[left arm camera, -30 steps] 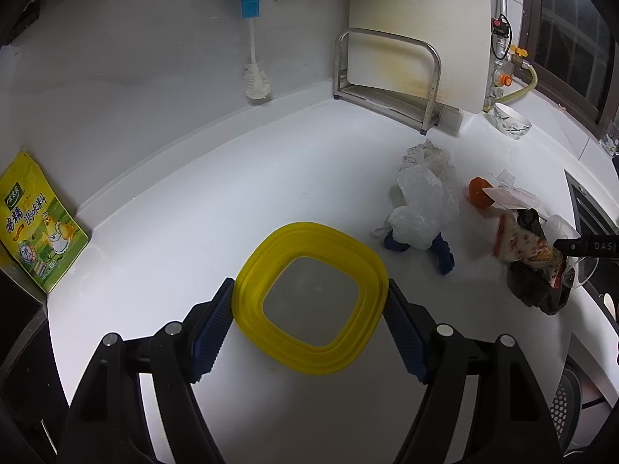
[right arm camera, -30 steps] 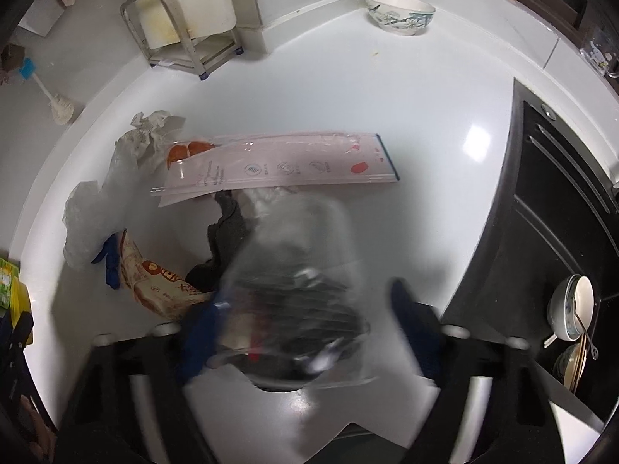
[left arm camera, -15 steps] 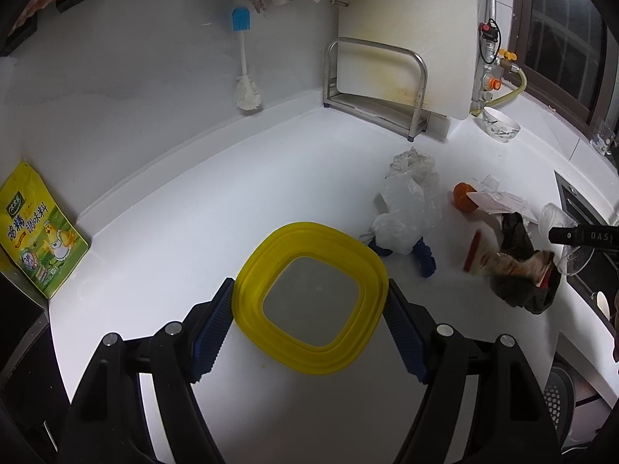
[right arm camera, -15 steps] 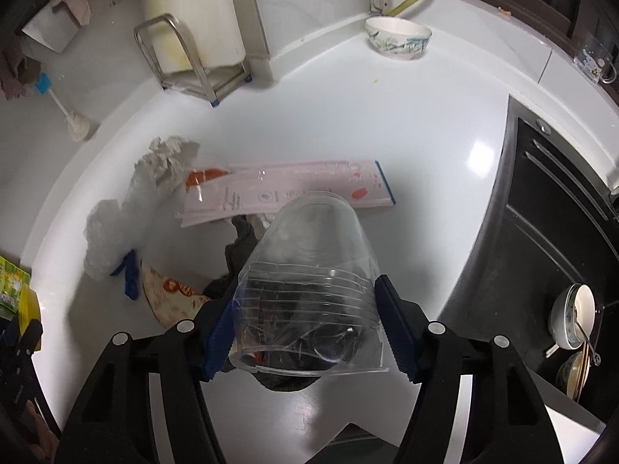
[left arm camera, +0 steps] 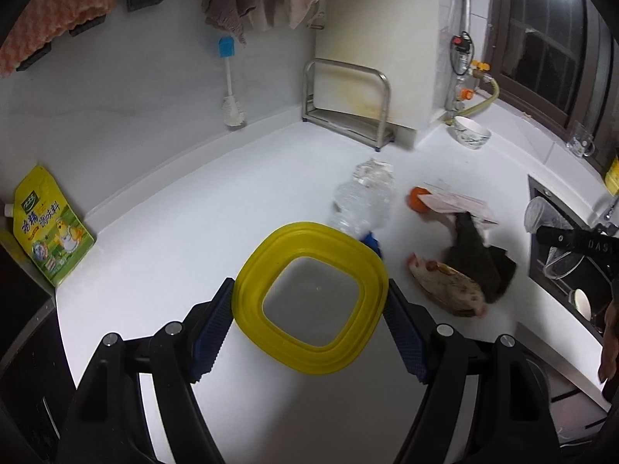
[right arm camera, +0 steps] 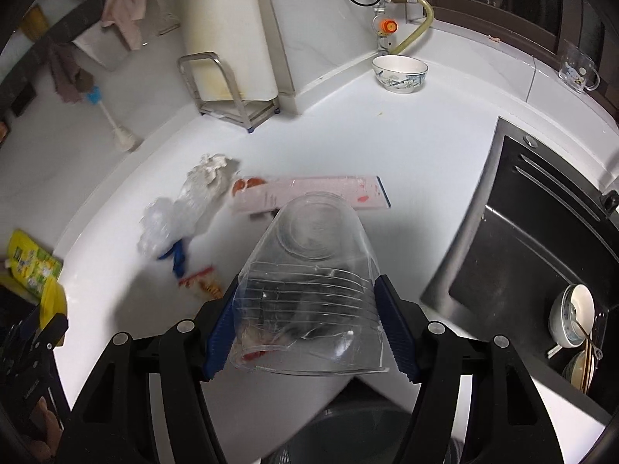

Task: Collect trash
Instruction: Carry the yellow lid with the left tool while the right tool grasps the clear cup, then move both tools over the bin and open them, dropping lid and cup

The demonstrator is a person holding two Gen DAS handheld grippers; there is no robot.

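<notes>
A: Trash: where does it lie?
B: Left gripper [left arm camera: 309,305] clenches a yellow square plastic lid [left arm camera: 311,301]; crumpled clear plastic bag [left arm camera: 361,205] at one o'clock, snack wrapper [left arm camera: 448,290] at three.
A: Right?
B: Right gripper [right arm camera: 305,324] grasps a clear plastic cup [right arm camera: 313,290], pointing twelve; open white table [right arm camera: 406,162] beyond, sink [right arm camera: 541,255] edge at three.

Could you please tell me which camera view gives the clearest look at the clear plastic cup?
The right wrist view: the clear plastic cup fills its centre, clamped between the right gripper fingers. The left wrist view shows only its rim, small, at the far right edge.
</notes>
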